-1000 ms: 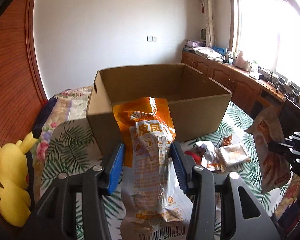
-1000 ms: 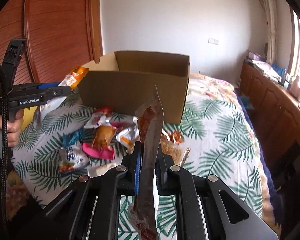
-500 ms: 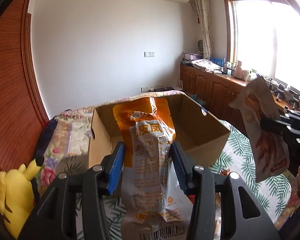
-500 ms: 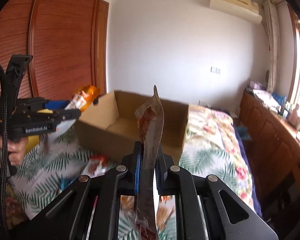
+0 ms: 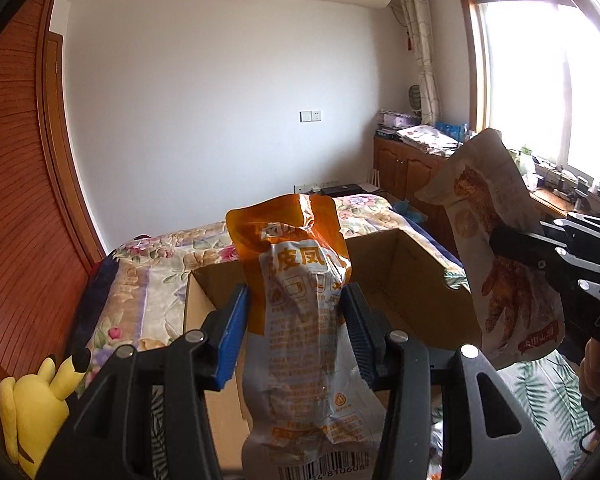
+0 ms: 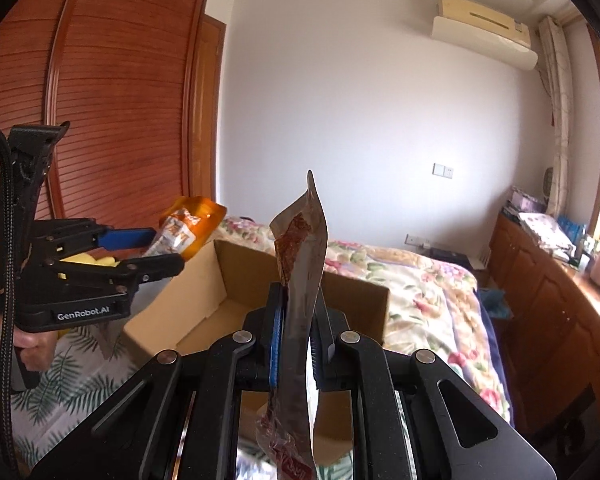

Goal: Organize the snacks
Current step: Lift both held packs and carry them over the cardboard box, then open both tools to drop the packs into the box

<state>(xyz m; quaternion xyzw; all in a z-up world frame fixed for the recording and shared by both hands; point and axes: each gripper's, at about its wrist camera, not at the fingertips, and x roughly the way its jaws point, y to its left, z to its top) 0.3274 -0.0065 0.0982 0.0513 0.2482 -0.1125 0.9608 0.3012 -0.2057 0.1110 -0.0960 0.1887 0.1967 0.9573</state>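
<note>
My left gripper (image 5: 296,304) is shut on an orange and clear snack pouch (image 5: 304,308), held upright above the near wall of an open cardboard box (image 5: 416,280). In the right wrist view the same left gripper (image 6: 164,250) holds that orange pouch (image 6: 188,232) over the box's left wall. My right gripper (image 6: 298,300) is shut on a thin brown snack packet (image 6: 300,272), edge-on, above the cardboard box (image 6: 204,300). From the left wrist view that brown packet (image 5: 496,248) hangs at the right, clamped by the right gripper (image 5: 500,242).
The box sits on a bed with a palm-leaf sheet (image 5: 548,396) and a floral quilt (image 6: 420,280). A yellow plush toy (image 5: 32,408) lies at the left. Wooden cabinets (image 6: 548,280) line the right wall, a wooden wardrobe (image 6: 112,100) the left.
Both grippers have risen and moved toward the box with their packets. The loose snacks on the sheet have dropped out of view, and the box now lies below both grippers.
</note>
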